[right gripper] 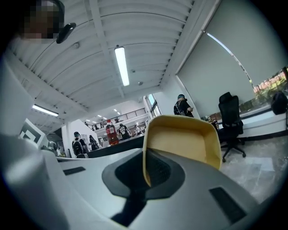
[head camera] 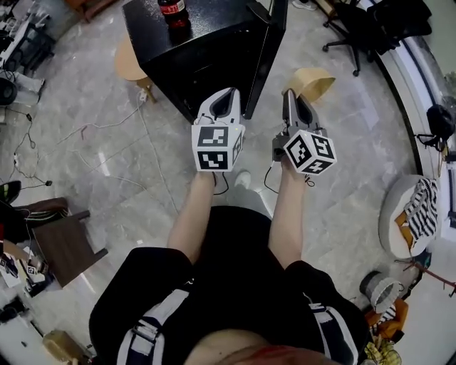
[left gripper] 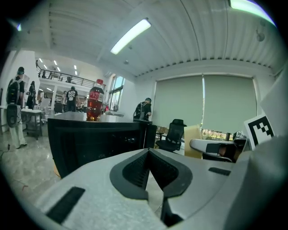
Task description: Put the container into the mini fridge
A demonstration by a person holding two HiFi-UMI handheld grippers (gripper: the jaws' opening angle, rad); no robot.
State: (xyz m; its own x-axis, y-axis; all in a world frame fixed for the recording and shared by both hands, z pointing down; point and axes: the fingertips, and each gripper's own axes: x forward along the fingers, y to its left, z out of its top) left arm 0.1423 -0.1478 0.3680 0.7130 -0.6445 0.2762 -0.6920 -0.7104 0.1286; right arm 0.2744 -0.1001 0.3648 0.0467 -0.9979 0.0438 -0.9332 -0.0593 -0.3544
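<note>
A black mini fridge (head camera: 206, 50) stands on the floor straight ahead, with its door (head camera: 269, 50) swung open on the right side. My right gripper (head camera: 292, 98) is shut on the rim of a tan open container (head camera: 313, 80), which it holds in the air to the right of the door. In the right gripper view the container (right gripper: 182, 143) tilts up out of the shut gripper (right gripper: 146, 157). My left gripper (head camera: 228, 98) hovers before the fridge front, jaws together and empty. In the left gripper view, that gripper (left gripper: 148, 152) faces the fridge (left gripper: 90, 143).
A cola bottle (head camera: 173, 13) stands on top of the fridge. A round wooden stool (head camera: 130, 60) sits to its left and cables trail over the floor. An office chair (head camera: 353, 32) is at the back right, a small brown table (head camera: 64, 246) at the near left.
</note>
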